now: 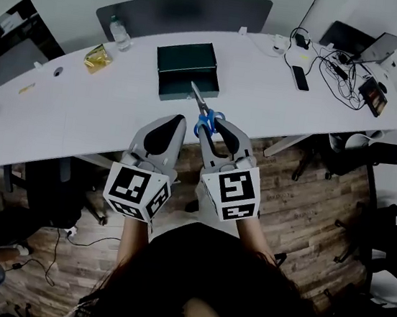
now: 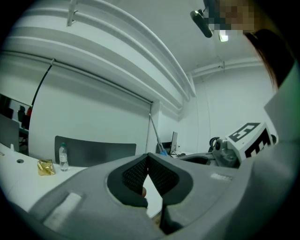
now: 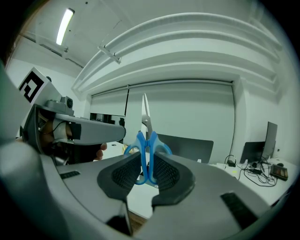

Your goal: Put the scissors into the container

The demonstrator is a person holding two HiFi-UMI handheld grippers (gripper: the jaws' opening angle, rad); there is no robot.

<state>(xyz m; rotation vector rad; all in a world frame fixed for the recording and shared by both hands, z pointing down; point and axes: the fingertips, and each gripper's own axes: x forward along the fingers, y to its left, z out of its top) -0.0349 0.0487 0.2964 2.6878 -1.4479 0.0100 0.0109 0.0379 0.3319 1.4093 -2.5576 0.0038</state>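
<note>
1. Right gripper (image 1: 215, 124) (image 3: 147, 161): clamped on the scissors (image 1: 202, 108) (image 3: 146, 140). Both pads press on the blue handles. The closed blades stand up and out beyond the jaws.

2. Scissors: held in the air on the near side of the container (image 1: 188, 87), above the table (image 1: 82, 103) edge. In the head view the blade tip overlaps the container's near wall. The scissors are not inside the container.

3. Left gripper (image 1: 176, 121) (image 2: 148, 159): clenched, with the pad tips touching. Nothing is between the pads. It is held just left of the right gripper, on the near side of the container.

4. Container: dark green, rectangular, open at the top. It stands on the white table. No contents can be made out in its dark interior.

5. Other items, located from the container:
- Bottle (image 1: 118, 33): left of the container, toward the far edge of the table.
- Yellow packet (image 1: 97, 57): left of the container, near the bottle.
- Phone (image 1: 300, 77): right of the container, well apart from it.
- Cables (image 1: 333, 70) and laptop (image 1: 376, 47): further right, beyond the phone.
</note>
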